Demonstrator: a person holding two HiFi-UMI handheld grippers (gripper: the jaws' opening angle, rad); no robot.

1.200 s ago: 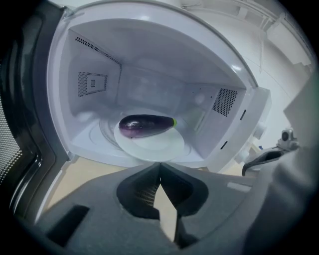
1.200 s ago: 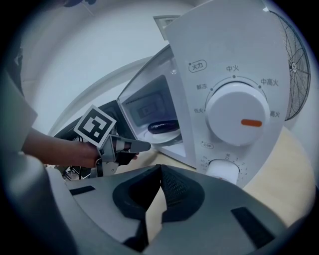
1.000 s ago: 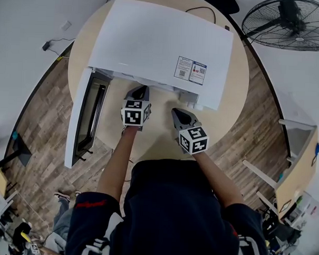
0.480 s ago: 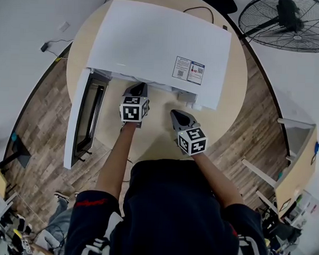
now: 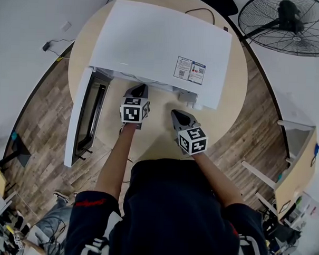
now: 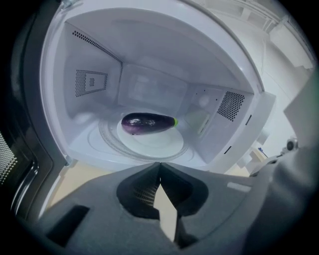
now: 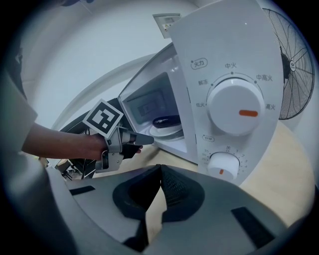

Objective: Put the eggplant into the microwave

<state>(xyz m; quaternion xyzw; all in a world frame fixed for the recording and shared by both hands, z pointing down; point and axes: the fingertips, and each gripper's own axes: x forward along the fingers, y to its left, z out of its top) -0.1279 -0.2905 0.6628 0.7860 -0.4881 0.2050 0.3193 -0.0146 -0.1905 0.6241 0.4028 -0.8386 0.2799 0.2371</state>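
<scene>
Head view, read from 9 o'clock across to 3: the microwave door (image 5: pixel 78 121) stands swung open off the left side of the white microwave (image 5: pixel 163 45), which sits on a round table (image 5: pixel 159 137); just in front of the open cavity the left gripper (image 5: pixel 141 88) points toward 12 o'clock, its jaws pressed together with nothing between them, as the left gripper view confirms; in that view the eggplant (image 6: pixel 148 123) lies on its side on the white plate (image 6: pixel 154 144) at the middle of the cavity, green stem end toward 3 o'clock, apart from both grippers; by my reading the placing is done and only the door is left to shut; at about 4 o'clock of the left one, the right gripper (image 5: pixel 177 114) is likewise clenched on nothing, and its own view looks past the upper dial (image 7: pixel 235 107) of the control panel; a fan (image 5: pixel 288 21) stands at 1 o'clock, well apart. The eggplant should handle as fairly light and firm with slight give; its glossy skin looks slick and its body tapers, so a gentle hold across the thick middle seems safer than one at the stem end.
</scene>
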